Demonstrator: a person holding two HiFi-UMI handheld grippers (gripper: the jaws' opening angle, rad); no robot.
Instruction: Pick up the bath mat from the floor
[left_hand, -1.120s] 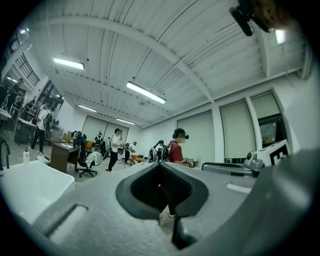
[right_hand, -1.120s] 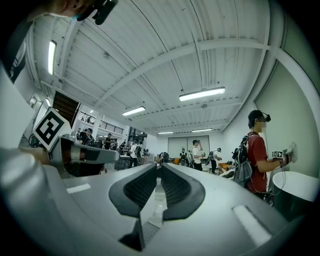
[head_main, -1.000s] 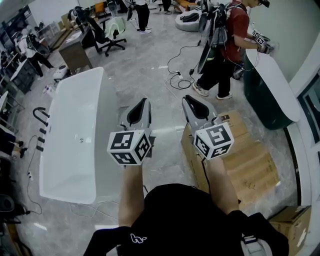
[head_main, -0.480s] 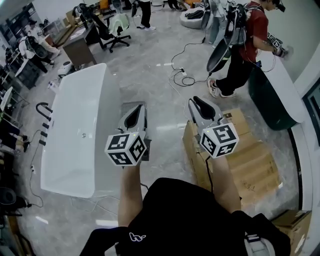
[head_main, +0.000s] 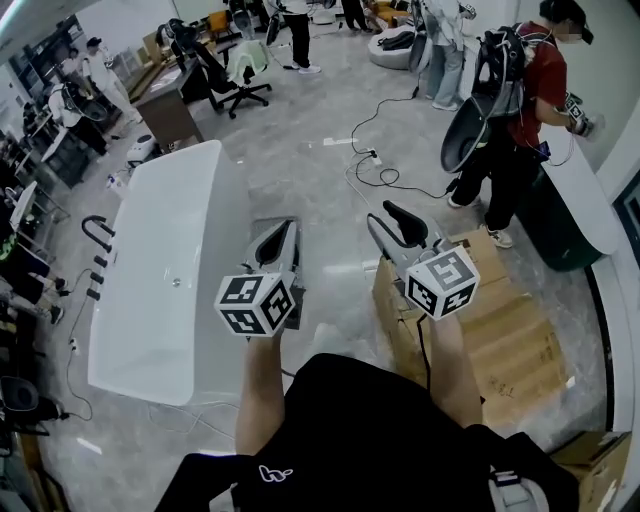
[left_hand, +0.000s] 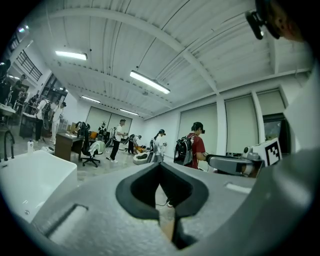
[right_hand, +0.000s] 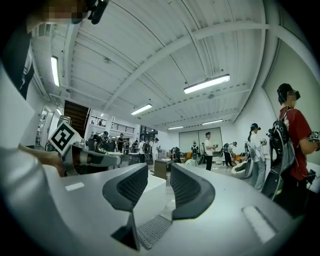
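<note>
Two grippers are held level, well above the floor. The left gripper (left_hand: 160, 167) has its jaws pressed together and empty. The right gripper (right_hand: 159, 168) jaws have just been opening and now stand part-way apart with nothing between them, probably readying for the grab. The grey bath mat (head_main: 259, 230) lies flat on the floor beside the bathtub (head_main: 160, 260), under the left gripper and untouched. The descent is still to do.
</note>
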